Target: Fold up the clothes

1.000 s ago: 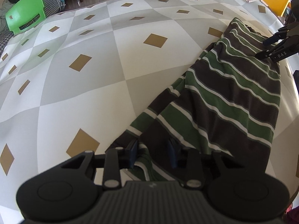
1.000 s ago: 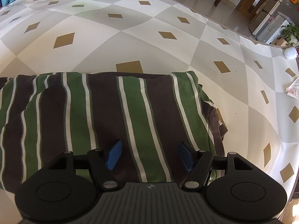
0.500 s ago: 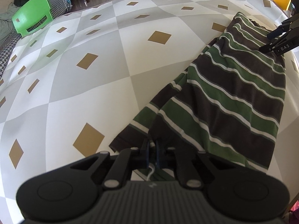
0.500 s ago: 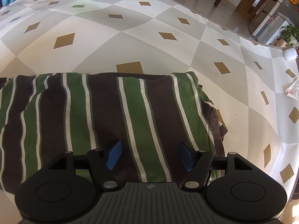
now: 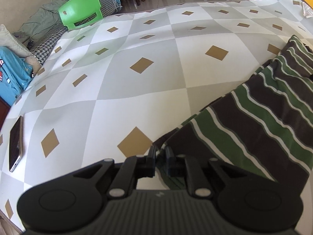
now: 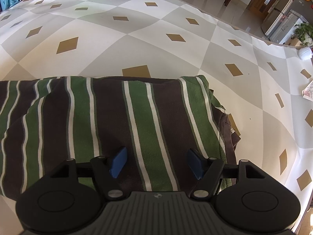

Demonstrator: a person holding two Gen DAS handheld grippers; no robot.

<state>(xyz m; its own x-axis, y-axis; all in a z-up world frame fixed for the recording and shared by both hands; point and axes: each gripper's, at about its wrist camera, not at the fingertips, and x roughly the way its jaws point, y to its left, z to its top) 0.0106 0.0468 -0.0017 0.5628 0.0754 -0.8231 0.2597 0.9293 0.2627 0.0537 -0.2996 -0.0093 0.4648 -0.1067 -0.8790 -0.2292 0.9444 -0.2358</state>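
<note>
The striped shirt [image 6: 121, 121], brown with green and white bands, is lying spread flat on the near part of a table covered with a diamond-patterned cloth [image 5: 148, 82], white and grey with gold lozenges. In the left wrist view the garment [image 5: 254, 125] is stretching away to the right, its near corner rising slightly off the cloth. The left gripper [image 5: 160, 162] is pinching that corner, its dark fingers drawn nearly together with a fold of striped fabric between them. The right gripper [image 6: 156, 163] is hovering over the middle of the shirt near its folded right edge, its blue-padded fingers [image 6: 118, 162] standing wide apart and gripping nothing; whether the pads are touching the fabric cannot be told. Out on the cloth, well apart from the shirt, a phone [image 5: 15, 144] is lying face up by the left edge. Beyond the far edge a green plastic chair [image 5: 81, 9] is standing beside piled bedding
</note>
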